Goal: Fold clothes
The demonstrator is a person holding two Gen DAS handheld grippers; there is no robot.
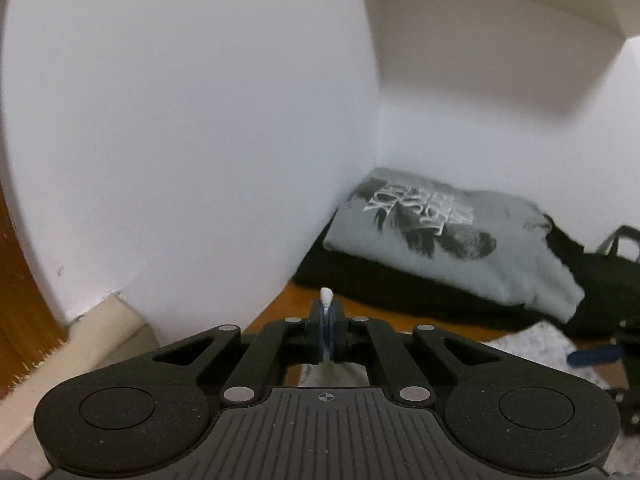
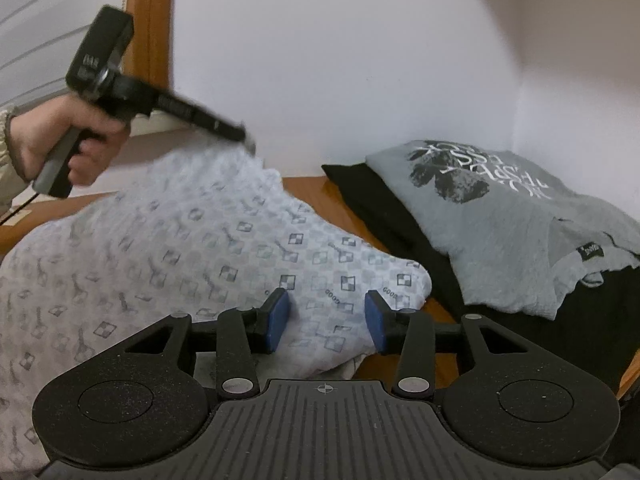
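Currently the left gripper (image 1: pixel 327 312) is pinching a raised edge of the white patterned cotton garment (image 2: pixel 192 248), which is lying on the wooden table (image 2: pixel 304 184); the right gripper (image 2: pixel 326 320) is hovering spread over its near right corner, left of the folded grey printed T-shirt (image 2: pixel 500 216).

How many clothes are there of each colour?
White patterned garment: 1
Grey printed T-shirt: 1
Black garment under the grey one: 1
Total: 3
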